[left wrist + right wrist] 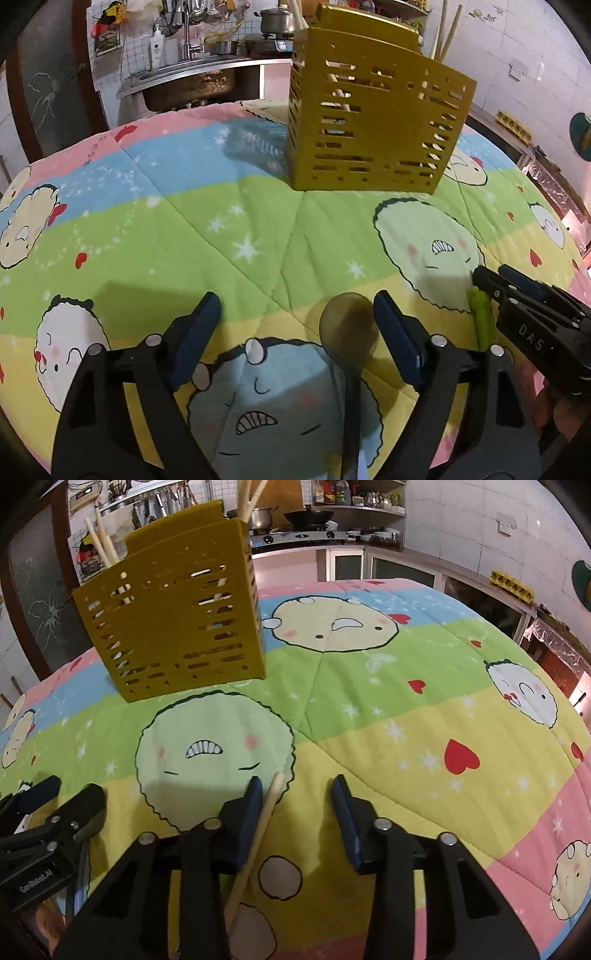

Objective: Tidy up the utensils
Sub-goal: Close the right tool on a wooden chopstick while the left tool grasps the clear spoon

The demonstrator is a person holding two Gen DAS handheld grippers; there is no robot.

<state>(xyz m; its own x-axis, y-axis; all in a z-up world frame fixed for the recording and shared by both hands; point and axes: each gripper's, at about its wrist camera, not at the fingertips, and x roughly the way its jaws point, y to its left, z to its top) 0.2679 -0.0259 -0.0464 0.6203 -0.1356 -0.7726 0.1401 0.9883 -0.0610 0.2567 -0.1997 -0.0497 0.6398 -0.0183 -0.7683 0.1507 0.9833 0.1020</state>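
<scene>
A yellow slotted utensil holder (pixel 373 122) stands on the cartoon quilt (pixel 184 229) with pale chopsticks (pixel 448 31) in it; it also shows in the right wrist view (pixel 177 624). A dark spoon (pixel 349 332) lies between the fingers of my open left gripper (pixel 295 321), bowl forward, close to the right finger. A pale chopstick (pixel 258 830) lies on the quilt between the fingers of my open right gripper (pixel 297 794), against the left finger. In the left view the right gripper (pixel 517 299) sits at the right edge over a green-looking stick (pixel 480 317).
A sink (pixel 192 81) and a pot on a stove (pixel 275 18) stand behind the table. A counter with cabinets (pixel 369 561) runs along the back right wall. The left gripper (pixel 51 823) appears at the left edge of the right wrist view.
</scene>
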